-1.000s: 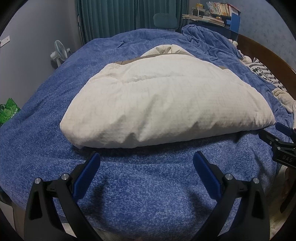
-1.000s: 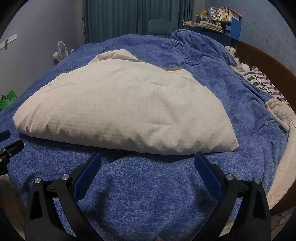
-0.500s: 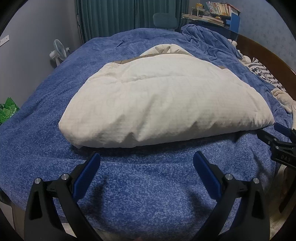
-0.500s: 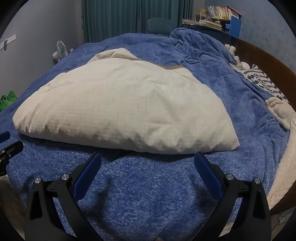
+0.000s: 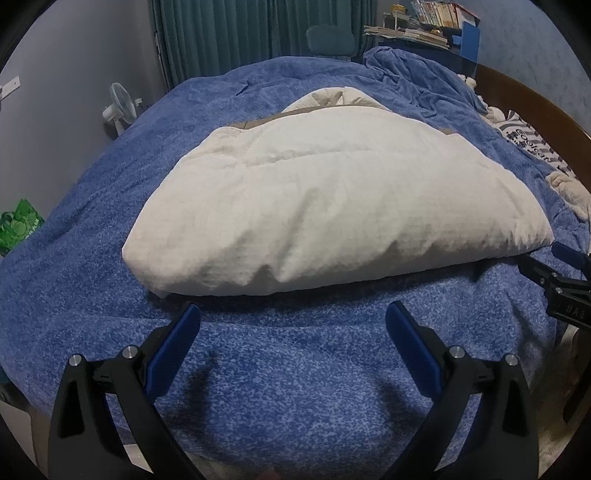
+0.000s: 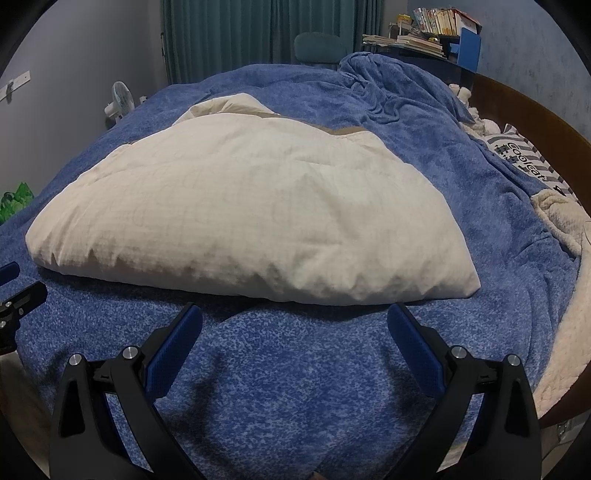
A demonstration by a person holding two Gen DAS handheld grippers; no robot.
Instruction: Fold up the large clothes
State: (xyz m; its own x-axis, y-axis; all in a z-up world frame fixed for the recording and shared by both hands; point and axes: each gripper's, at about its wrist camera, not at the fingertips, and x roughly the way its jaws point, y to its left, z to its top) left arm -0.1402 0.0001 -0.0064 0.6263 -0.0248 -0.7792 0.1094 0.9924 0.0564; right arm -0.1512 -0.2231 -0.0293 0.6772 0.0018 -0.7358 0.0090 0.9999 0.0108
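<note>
Cream padded garment [image 5: 332,192] lies folded into a puffy mound mid-bed on the blue fleece blanket [image 5: 280,387], tan trim and a hood-like lump at its far end. Near edge runs straight across just ahead of both grippers, with a dark shadow line under it. Bare blanket strip between that edge and the bed's near side; wide blanket margin on the left, narrower on the right where bunched blanket, a striped cushion [image 6: 532,162] and a wooden headboard [image 6: 535,110] crowd in. Fan [image 5: 120,105], green bag [image 5: 18,225], curtains [image 5: 251,33] past the left and far edges.

Left gripper [image 5: 291,325]: jaws spread wide, nothing between them, above the blanket just short of the garment's left near corner, no contact. Right gripper [image 6: 293,325]: same wide spread, empty, just short of the right near edge, not touching. Each shows at the other view's side edge
</note>
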